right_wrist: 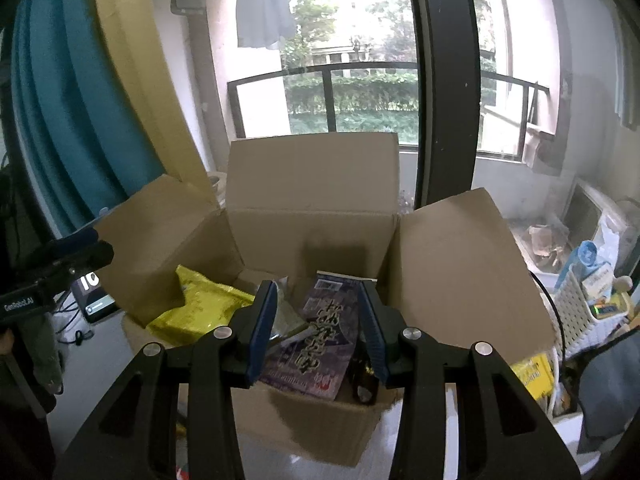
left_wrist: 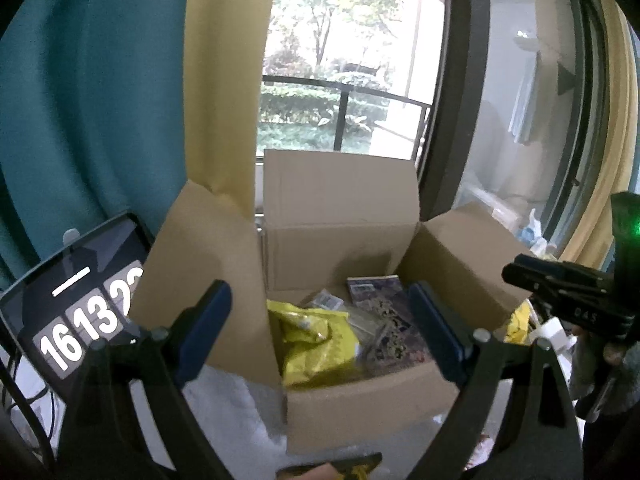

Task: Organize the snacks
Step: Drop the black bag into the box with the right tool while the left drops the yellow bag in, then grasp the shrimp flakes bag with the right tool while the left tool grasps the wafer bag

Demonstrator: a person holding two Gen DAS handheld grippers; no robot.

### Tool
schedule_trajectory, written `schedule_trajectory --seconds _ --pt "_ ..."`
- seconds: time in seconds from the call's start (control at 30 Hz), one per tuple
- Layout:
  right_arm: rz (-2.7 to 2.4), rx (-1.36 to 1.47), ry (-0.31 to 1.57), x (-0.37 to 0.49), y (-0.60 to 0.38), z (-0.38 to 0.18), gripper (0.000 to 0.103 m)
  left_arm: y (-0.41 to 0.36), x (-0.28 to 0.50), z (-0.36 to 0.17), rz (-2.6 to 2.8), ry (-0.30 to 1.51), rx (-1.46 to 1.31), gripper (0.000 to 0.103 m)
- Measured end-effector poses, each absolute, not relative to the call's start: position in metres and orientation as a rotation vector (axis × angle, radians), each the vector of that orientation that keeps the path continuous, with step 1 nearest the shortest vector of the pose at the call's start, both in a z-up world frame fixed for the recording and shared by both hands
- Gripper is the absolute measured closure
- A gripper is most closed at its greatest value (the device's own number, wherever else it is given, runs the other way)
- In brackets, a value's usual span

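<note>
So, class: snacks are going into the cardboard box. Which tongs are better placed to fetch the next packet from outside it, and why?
Probably the right tongs: open, nothing between them, above the cardboard box, and a yellow packet lies outside its right wall. The left tongs show less within reach.

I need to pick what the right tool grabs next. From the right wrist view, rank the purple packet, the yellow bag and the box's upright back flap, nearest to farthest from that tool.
1. Purple packet: straight ahead of the right tool, inside the box.
2. Yellow bag: left side of the box.
3. Back flap: upright at the far wall.
</note>
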State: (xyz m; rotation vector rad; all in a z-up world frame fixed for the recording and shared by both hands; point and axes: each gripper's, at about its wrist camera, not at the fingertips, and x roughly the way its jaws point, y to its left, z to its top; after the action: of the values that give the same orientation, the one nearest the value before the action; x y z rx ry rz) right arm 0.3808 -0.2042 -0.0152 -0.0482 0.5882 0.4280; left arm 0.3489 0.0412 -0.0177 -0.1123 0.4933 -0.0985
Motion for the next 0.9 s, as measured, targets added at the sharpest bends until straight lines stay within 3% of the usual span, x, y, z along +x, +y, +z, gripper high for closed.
schedule_trajectory --seconds 0.6,0.73,0.9 --pt "0.433 -0.052 0.598 0.309 -0.213 -0.018 0.058 0.032 0.282 -0.024 -0.138 0.508 -0.1 0.012" --pt "0.449 -0.048 0.608 0.296 -0.214 -0.025 0.048 0.03 0.272 -0.03 -0.138 0.521 -0.106 0.012" --pt "0.47 -0.052 0.63 0.281 -0.213 -0.036 0.043 0.026 0.262 -0.041 -0.141 0.549 -0.105 0.012"
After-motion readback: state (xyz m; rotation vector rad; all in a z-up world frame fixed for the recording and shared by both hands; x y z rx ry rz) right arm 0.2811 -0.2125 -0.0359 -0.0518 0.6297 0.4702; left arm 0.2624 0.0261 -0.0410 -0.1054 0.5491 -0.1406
